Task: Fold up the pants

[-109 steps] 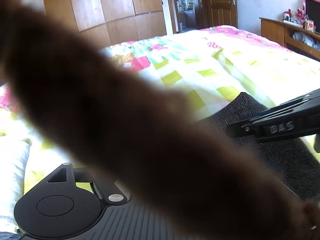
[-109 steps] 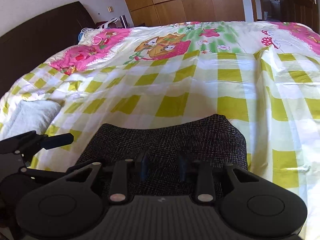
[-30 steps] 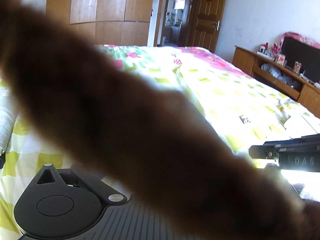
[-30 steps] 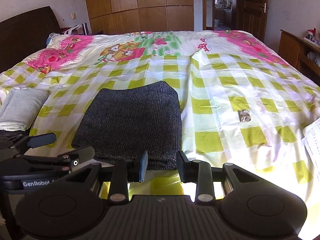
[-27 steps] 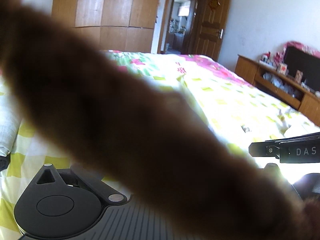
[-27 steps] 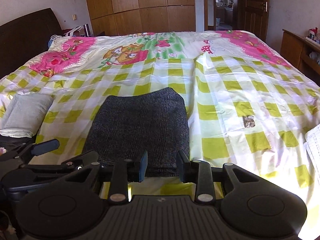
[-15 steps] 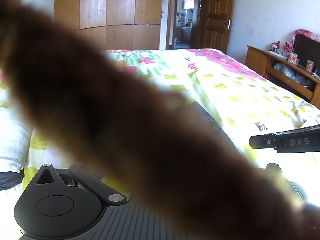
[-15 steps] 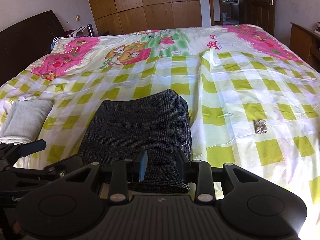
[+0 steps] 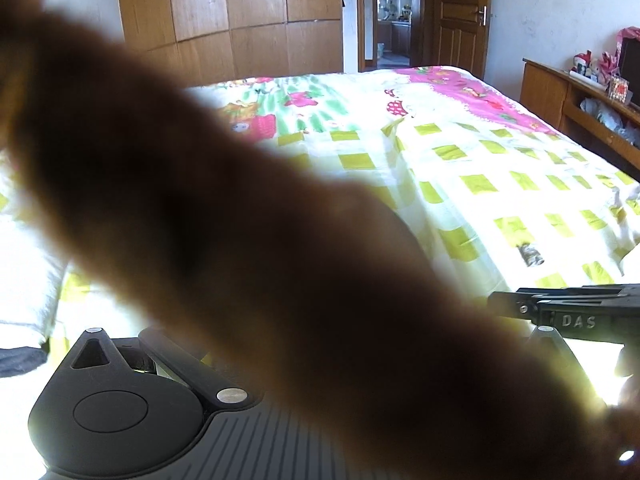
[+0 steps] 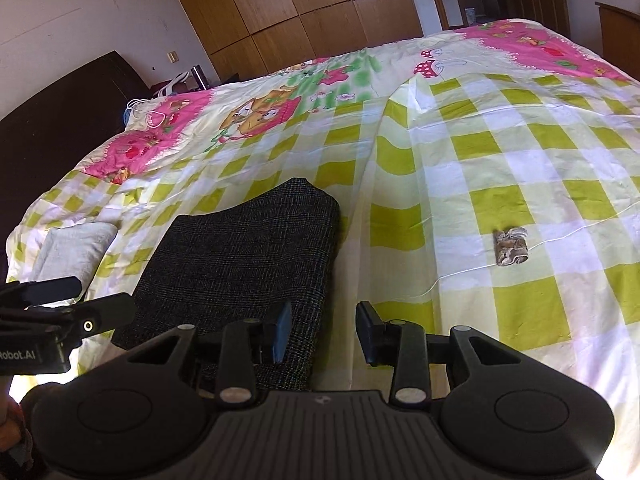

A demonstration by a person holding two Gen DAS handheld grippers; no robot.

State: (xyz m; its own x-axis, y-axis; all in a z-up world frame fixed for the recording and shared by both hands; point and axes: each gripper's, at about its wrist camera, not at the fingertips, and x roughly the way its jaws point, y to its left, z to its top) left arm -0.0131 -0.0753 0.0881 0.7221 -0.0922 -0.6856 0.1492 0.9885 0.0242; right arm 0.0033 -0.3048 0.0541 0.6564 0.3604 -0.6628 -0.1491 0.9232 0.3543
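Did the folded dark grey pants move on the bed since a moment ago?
No. The folded dark grey pants still lie beside the same fold in the yellow-checked bedspread; only the camera shifted.

The folded pants (image 10: 244, 264) lie on the bed (image 10: 520, 152), at about eleven o'clock from the right gripper (image 10: 323, 332). A folded towel (image 10: 74, 250) lies at the pants' nine o'clock, a small wad (image 10: 511, 246) well apart at their three o'clock. The wardrobe (image 10: 296, 12) stands behind the bed at twelve.

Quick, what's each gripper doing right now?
Left gripper: cannot tell, its own camera is blocked.
Right gripper: open, just widening, holding nothing.
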